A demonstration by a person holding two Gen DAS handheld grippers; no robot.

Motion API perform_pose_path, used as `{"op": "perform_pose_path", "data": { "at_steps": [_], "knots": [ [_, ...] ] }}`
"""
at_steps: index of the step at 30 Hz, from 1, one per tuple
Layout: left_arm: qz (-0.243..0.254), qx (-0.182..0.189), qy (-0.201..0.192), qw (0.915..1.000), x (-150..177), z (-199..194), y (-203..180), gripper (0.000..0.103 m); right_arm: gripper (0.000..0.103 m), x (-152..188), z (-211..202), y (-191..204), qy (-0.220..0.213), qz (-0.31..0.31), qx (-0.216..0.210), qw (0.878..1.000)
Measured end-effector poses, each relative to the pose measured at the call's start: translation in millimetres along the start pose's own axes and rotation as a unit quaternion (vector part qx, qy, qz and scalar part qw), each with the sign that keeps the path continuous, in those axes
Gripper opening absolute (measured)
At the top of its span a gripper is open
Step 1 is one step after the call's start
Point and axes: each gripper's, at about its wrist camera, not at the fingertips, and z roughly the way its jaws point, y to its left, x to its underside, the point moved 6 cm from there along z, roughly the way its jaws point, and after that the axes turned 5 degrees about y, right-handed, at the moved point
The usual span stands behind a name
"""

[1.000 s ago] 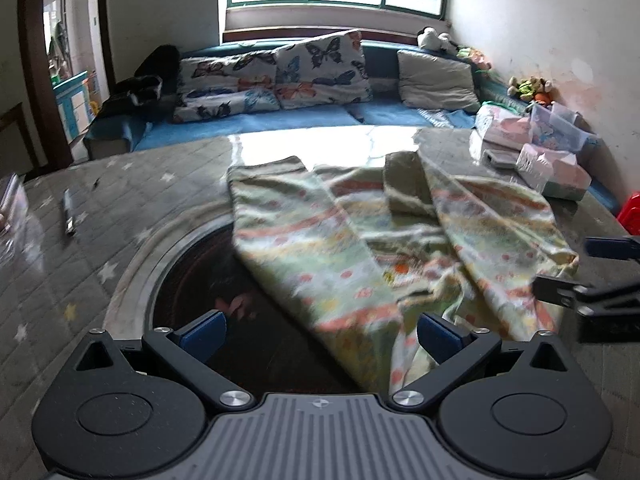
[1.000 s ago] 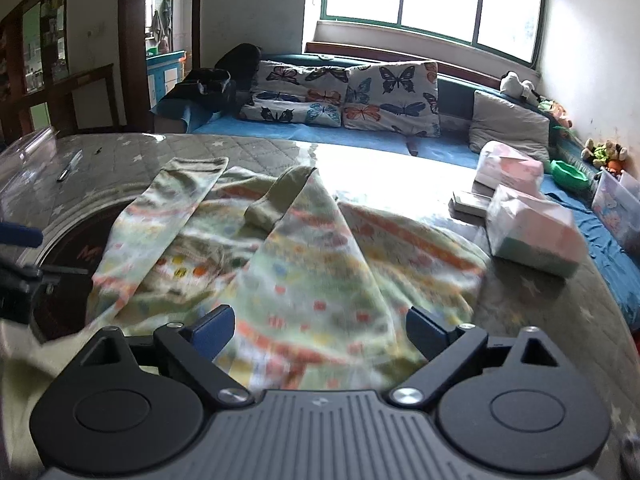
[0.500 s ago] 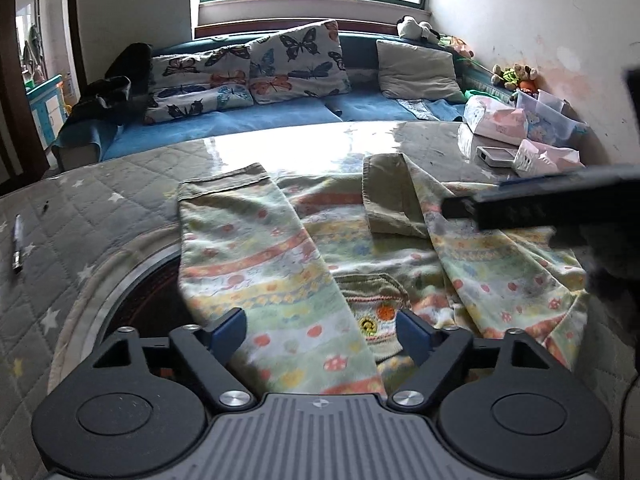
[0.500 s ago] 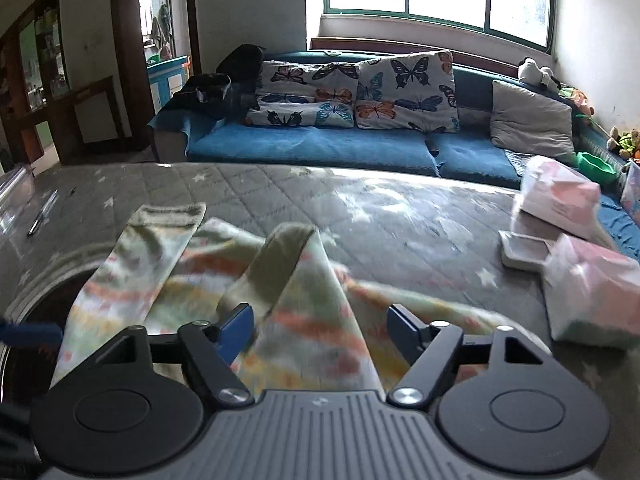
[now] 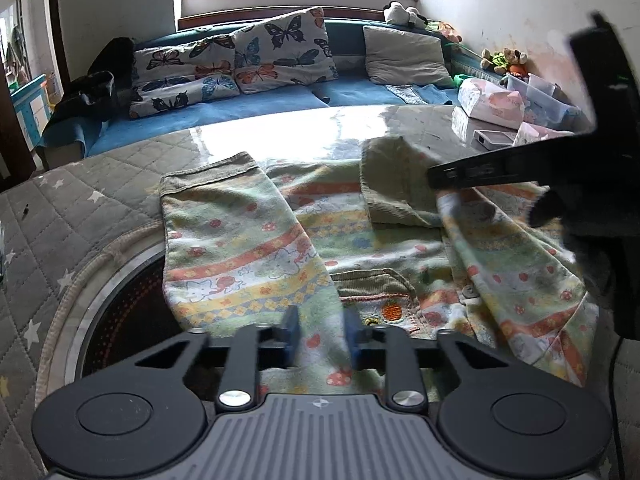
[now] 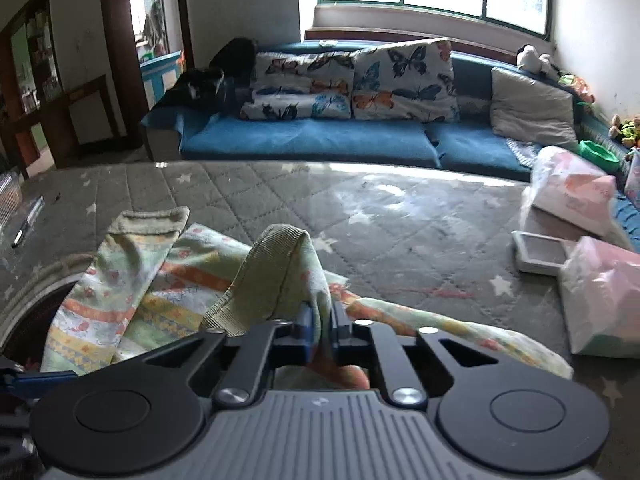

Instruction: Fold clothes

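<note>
A child's patterned garment (image 5: 360, 240) with green cuffs lies spread on the quilted table (image 5: 80, 208). My left gripper (image 5: 322, 332) is over the near end of its left sleeve (image 5: 240, 256). Its jaws are closing, with sleeve cloth filling the gap between the blue pads. My right gripper (image 6: 320, 332) is shut on the other sleeve (image 6: 280, 272), whose ribbed cuff stands up in a fold just ahead of the fingers. In the left wrist view the right gripper's black housing (image 5: 560, 160) hangs over the garment's right side and hides part of it.
A dark round inset (image 5: 128, 320) in the table lies under the garment's left edge. Pink tissue packs (image 6: 572, 196) (image 6: 600, 296) and a small flat box (image 6: 540, 252) sit at the table's right. A pen (image 6: 28, 222) lies far left. A blue sofa (image 6: 312, 136) runs behind.
Both grippers moved forward onto the garment and went from wide open to closed on cloth. The right sleeve's cuff now stands raised in the right gripper.
</note>
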Motion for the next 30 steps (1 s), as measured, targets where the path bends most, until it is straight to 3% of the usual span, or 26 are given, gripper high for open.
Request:
{"op": "perform_pose_path", "data": {
  "at_steps": [6, 15, 23, 30],
  "knots": [
    [-0.014, 0.001, -0.016, 0.9998, 2, -9, 5, 0.003, 0.006, 3, -55, -21, -0.049, 0.014, 0.017, 0.999],
    [-0.052, -0.012, -0.045, 0.9975, 17, -46, 29, 0.002, 0.006, 44, -141, -69, -0.084, 0.042, 0.056, 0.994],
    [-0.085, -0.038, -0.050, 0.9943, 59, -91, 62, 0.000, 0.006, 108, -185, -101, -0.066, 0.072, 0.096, 0.991],
    [-0.071, -0.004, -0.056, 0.9959, 55, -107, 43, 0.005, 0.006, 168, -205, -118, -0.029, 0.099, 0.133, 0.986]
  ]
}}
